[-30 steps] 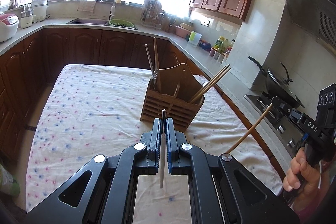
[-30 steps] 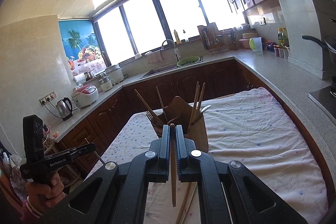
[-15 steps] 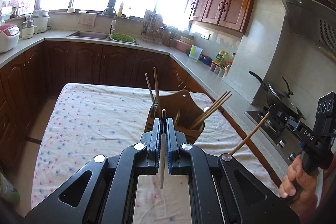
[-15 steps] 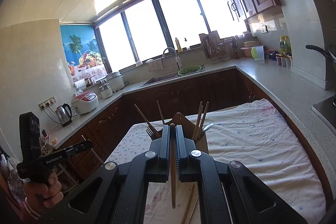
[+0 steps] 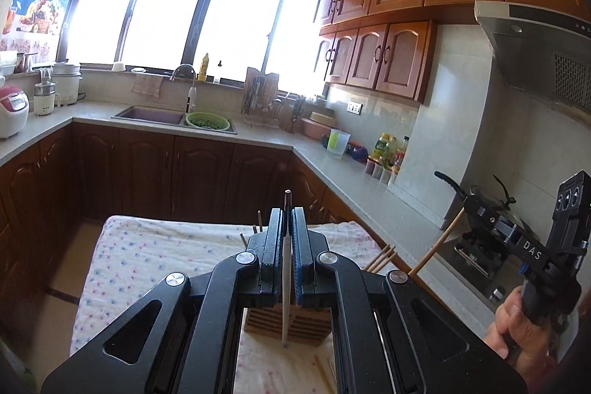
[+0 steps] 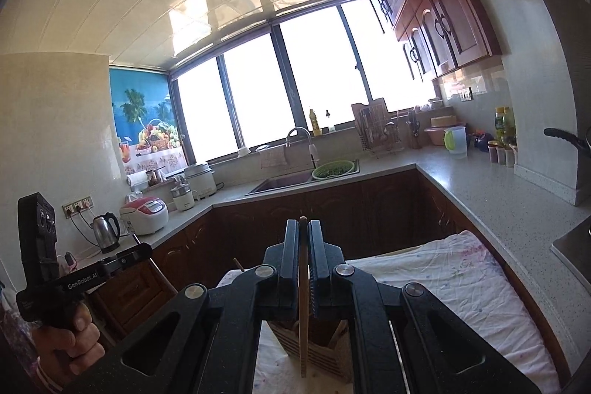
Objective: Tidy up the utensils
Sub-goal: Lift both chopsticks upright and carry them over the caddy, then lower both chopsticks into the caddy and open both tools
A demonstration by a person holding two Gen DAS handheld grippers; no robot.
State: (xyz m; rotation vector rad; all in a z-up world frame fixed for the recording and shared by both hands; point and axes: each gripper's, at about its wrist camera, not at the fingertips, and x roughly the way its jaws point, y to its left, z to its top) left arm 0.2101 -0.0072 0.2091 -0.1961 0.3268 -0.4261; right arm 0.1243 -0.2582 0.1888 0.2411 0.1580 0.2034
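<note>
In the left wrist view my left gripper (image 5: 286,215) is shut on a pale chopstick (image 5: 284,283) with a dark tip, held upright. The slatted wooden utensil holder (image 5: 266,322) shows low between the gripper's arms, with chopstick ends (image 5: 382,257) sticking out of it. At the right edge my right gripper (image 5: 466,204) holds a wooden chopstick (image 5: 437,242) slanting down. In the right wrist view that gripper (image 6: 303,228) is shut on the wooden chopstick (image 6: 303,312) above the holder (image 6: 317,353). My left gripper (image 6: 147,249) appears at the left, in a hand (image 6: 66,338).
The holder stands on a table with a floral cloth (image 5: 147,264). Loose chopsticks (image 5: 325,372) lie on the cloth near me. A stone counter (image 5: 332,165) with a sink (image 5: 151,115) wraps around behind; a stove with a wok (image 5: 480,205) is at the right.
Both grippers have risen with their chopsticks and tipped closer to level. The holder has slid down in both views and now sits mostly behind the gripper arms.
</note>
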